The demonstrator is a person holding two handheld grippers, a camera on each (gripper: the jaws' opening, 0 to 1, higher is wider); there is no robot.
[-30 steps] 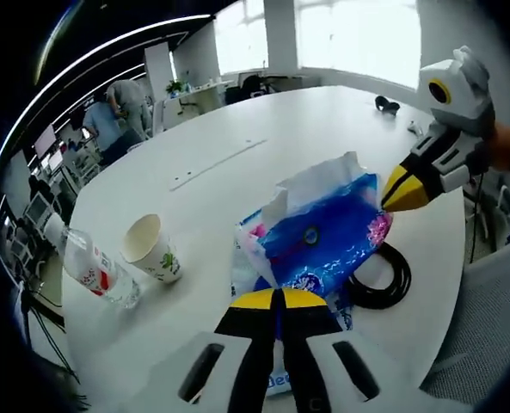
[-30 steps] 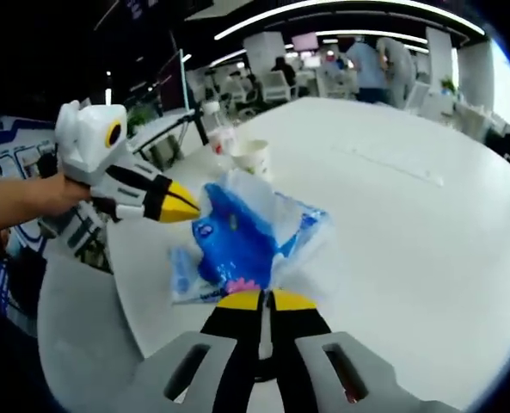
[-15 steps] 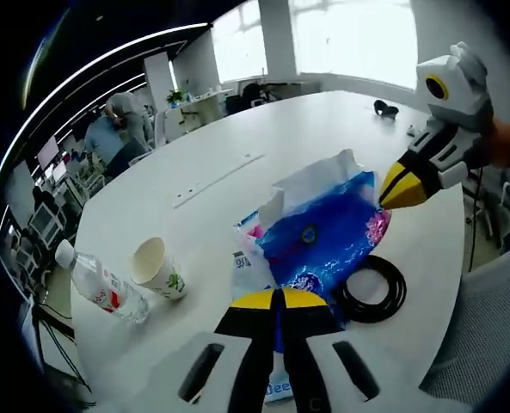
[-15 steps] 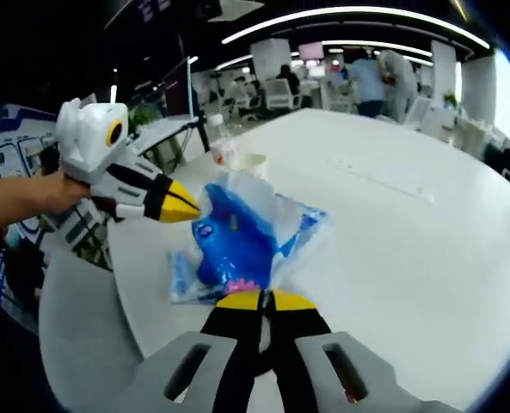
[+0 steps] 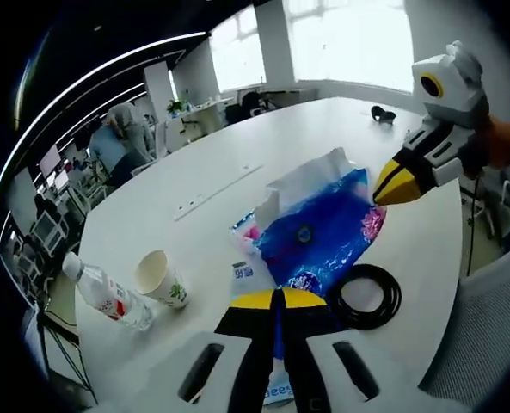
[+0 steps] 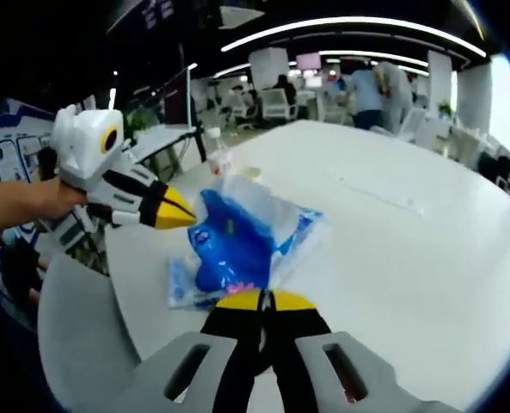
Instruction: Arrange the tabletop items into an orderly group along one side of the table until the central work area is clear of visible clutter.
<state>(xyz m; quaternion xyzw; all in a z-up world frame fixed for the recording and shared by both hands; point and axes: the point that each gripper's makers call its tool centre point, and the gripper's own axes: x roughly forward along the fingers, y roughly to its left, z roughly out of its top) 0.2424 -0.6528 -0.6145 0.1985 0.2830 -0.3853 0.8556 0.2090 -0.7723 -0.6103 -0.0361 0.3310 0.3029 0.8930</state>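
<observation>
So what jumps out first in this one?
The blue plastic bag, pinched from opposite ends by the left gripper and the right gripper, both shut on it near the table's edge. A black ring lies beside it; a paper cup and a toppled water bottle sit off to the side.

- The blue pack's (image 5: 316, 241) near end runs under the left gripper's (image 5: 278, 298) closed yellow tips, so that part is hidden.
- In the right gripper view the pack's (image 6: 237, 245) near edge goes behind the right gripper's (image 6: 263, 300) tips in the same way.
- The black ring (image 5: 364, 296) is partly covered by the pack.
- Print on the pack and on the bottle (image 5: 104, 292) label is too small to read.
- In the right gripper view the cup (image 6: 247, 173) and bottle (image 6: 220, 157) sit half behind the pack's clear plastic.
- A small dark thing (image 5: 382, 113) far across the table (image 5: 237, 146) is too small to identify.
- The people (image 6: 371, 76) in the background are blurred.
</observation>
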